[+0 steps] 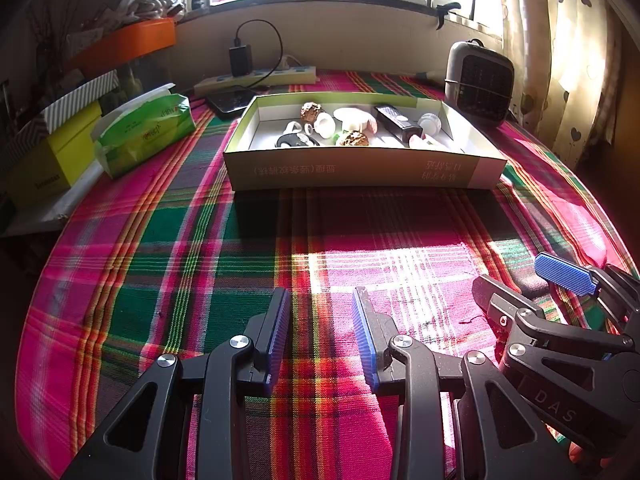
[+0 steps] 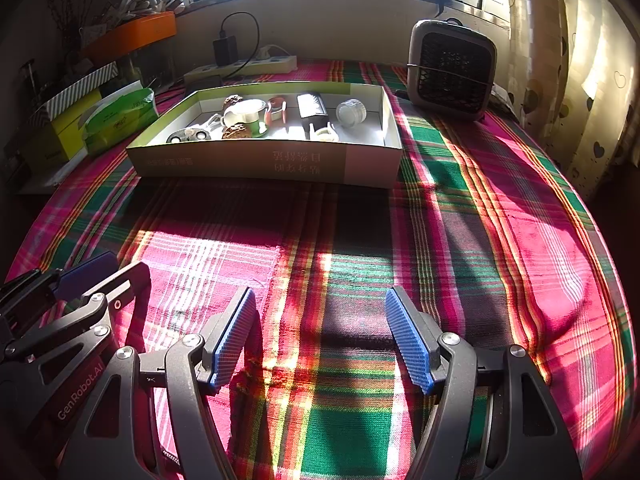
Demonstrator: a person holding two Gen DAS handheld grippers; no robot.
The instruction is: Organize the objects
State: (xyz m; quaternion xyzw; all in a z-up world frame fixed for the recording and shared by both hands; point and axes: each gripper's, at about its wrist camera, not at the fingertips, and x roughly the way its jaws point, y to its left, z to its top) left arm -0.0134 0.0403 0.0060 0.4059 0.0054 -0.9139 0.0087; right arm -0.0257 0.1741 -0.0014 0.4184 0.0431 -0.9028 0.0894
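Observation:
A shallow cardboard box (image 1: 360, 170) (image 2: 264, 162) stands on the plaid cloth at the far middle. It holds several small items: two walnuts (image 1: 353, 139), a white cup (image 1: 325, 124), a black rectangular case (image 1: 396, 122) and a white round jar (image 2: 351, 112). My left gripper (image 1: 322, 320) is open and empty, low over the cloth well in front of the box. My right gripper (image 2: 320, 320) is open and empty too. Each gripper shows at the edge of the other's view: the right one (image 1: 532, 280) and the left one (image 2: 112, 264).
A green tissue pack (image 1: 148, 132) and yellow boxes (image 1: 52, 160) lie at the left. A small heater (image 1: 478, 80) (image 2: 450, 68) stands back right. A power strip with a charger (image 1: 256, 74) and a dark phone (image 1: 230, 100) lie behind the box. Curtains hang at the right.

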